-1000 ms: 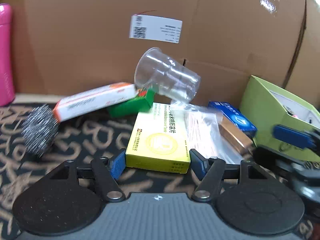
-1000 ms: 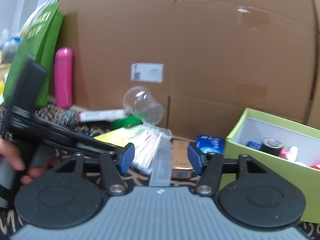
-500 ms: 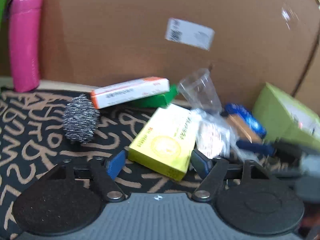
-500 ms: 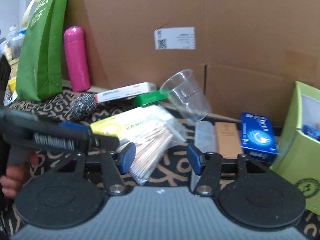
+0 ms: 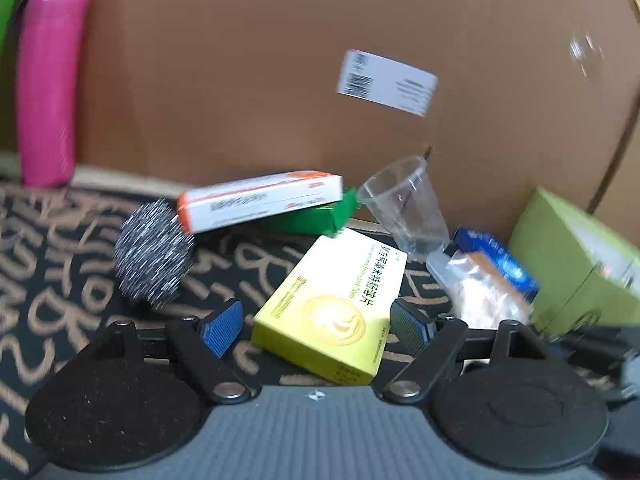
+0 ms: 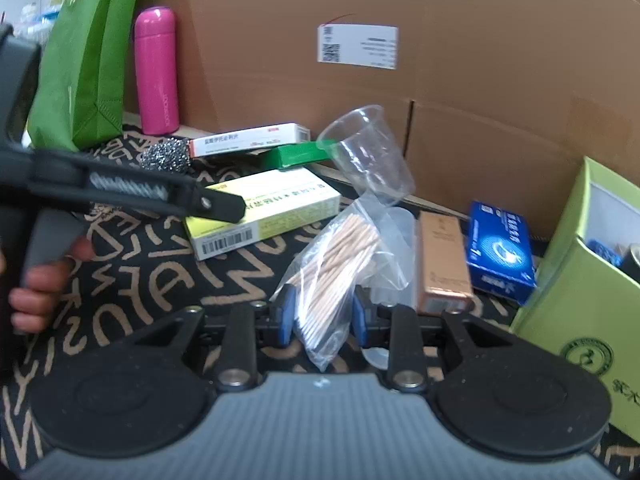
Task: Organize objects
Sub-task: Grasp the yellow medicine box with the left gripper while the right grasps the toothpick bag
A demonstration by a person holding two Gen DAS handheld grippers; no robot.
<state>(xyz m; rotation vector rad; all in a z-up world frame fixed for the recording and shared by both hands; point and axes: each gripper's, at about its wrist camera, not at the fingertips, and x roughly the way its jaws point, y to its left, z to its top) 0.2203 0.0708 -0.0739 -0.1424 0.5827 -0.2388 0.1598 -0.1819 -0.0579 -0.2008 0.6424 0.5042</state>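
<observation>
A yellow box (image 5: 336, 308) lies flat on the patterned mat (image 5: 60, 280) between the fingers of my left gripper (image 5: 316, 326). Its jaws are opening and a gap shows beside each pad. In the right wrist view the same yellow box (image 6: 264, 208) sits left of a clear bag of wooden sticks (image 6: 340, 264). My right gripper (image 6: 323, 314) is closing on the near end of that bag, with both blue pads against the plastic. A clear plastic cup (image 6: 368, 152) lies tilted behind the bag. The left tool (image 6: 120, 188) and the hand (image 6: 36, 292) holding it show at the left.
A steel scourer (image 5: 154, 260), a white-orange box (image 5: 256, 200) and a green box (image 5: 320, 220) lie behind. A tan box (image 6: 442, 264) and a blue box (image 6: 500, 252) sit beside the light green open box (image 6: 576, 304). A pink bottle (image 6: 156, 72), a green bag (image 6: 88, 60) and a cardboard wall (image 6: 440, 60) close the back.
My left jaws have widened away from the yellow box and that view has swung left. My right gripper came forward over the bag of sticks and its jaws narrowed onto it.
</observation>
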